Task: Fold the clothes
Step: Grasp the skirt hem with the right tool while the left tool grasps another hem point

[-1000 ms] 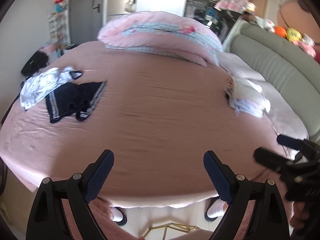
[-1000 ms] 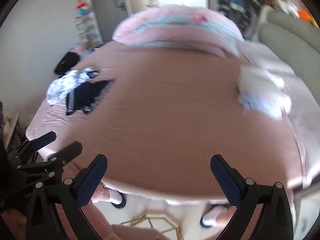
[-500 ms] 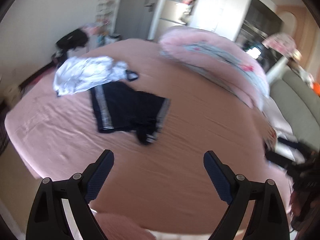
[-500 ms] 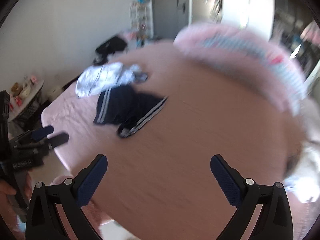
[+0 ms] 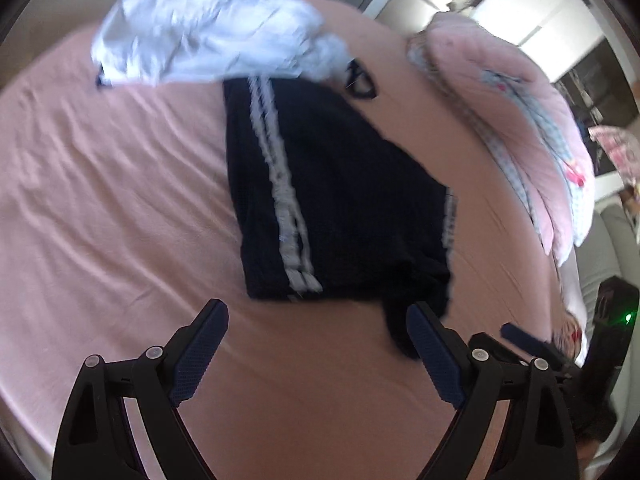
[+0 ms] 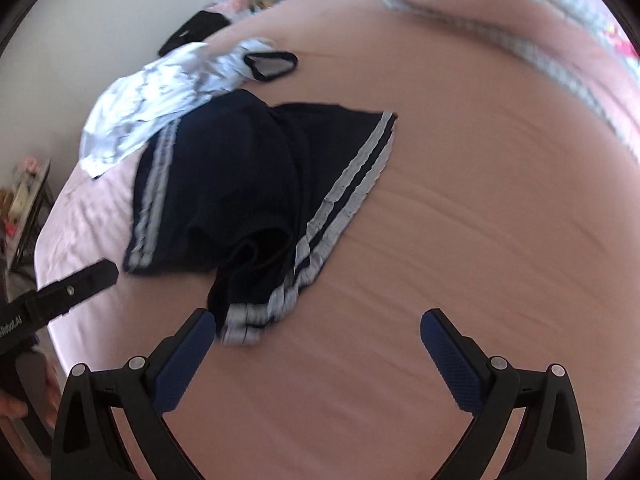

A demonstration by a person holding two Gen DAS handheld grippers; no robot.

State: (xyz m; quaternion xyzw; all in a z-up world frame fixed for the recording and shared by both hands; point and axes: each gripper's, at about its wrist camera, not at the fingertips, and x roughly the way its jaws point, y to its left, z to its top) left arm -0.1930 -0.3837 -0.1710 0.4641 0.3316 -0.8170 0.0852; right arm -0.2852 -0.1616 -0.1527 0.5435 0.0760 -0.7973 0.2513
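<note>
A navy garment with white side stripes lies crumpled on the pink bed sheet. A white garment lies bunched at its far end, partly over it. My left gripper is open just short of the navy garment's near hem, nothing between its fingers. My right gripper is open too, its left finger close to the striped hem; it holds nothing. The right gripper also shows at the right edge of the left wrist view, and the left one at the left edge of the right wrist view.
A pink quilt is heaped at the far side of the bed. A black bag and a shelf stand by the wall beyond the bed's left edge. A grey headboard lies to the right. Bare sheet spreads right of the garments.
Both grippers have swung left and moved in close over the navy and white garments, which were far off at the bed's left. Both stay open.
</note>
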